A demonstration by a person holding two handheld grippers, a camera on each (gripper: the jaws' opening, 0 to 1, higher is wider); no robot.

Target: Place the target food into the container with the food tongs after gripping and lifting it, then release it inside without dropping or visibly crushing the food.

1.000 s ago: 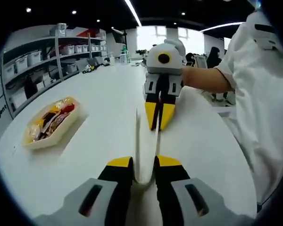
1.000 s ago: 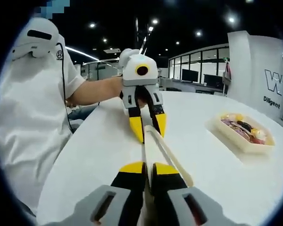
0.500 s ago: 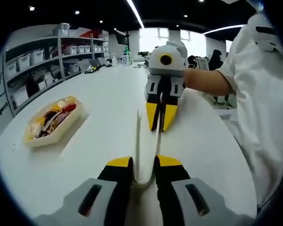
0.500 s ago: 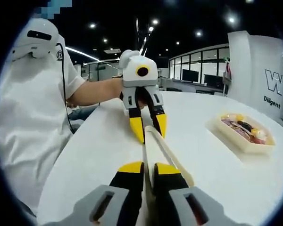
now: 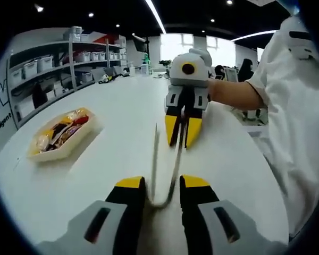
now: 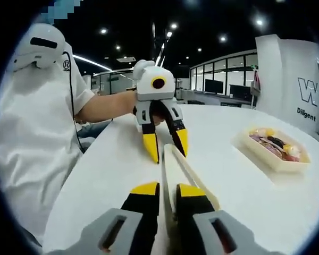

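Cream food tongs (image 5: 153, 159) lie along the white table (image 5: 122, 101) between my two grippers. Their curved bend sits between the jaws of my left gripper (image 5: 163, 183), which stands open around it with a gap on each side. Opposite, my right gripper (image 5: 182, 142) is shut on the tongs' far ends. In the right gripper view the tongs (image 6: 189, 172) run from my shut right gripper (image 6: 167, 187) up to the spread left gripper (image 6: 168, 155). A pale tray of wrapped food (image 5: 61, 133) (image 6: 274, 146) rests on the table, well away from both grippers.
A person in a white shirt (image 5: 292, 133) (image 6: 32, 117) stands at the table edge, a bare forearm behind each gripper. Shelves with storage bins (image 5: 42, 69) line one side. A white wall panel with lettering (image 6: 303, 90) rises behind the tray.
My left gripper's jaws have spread apart and let go of the tongs' bend. The right gripper keeps its hold on the tongs. The tray has not moved.
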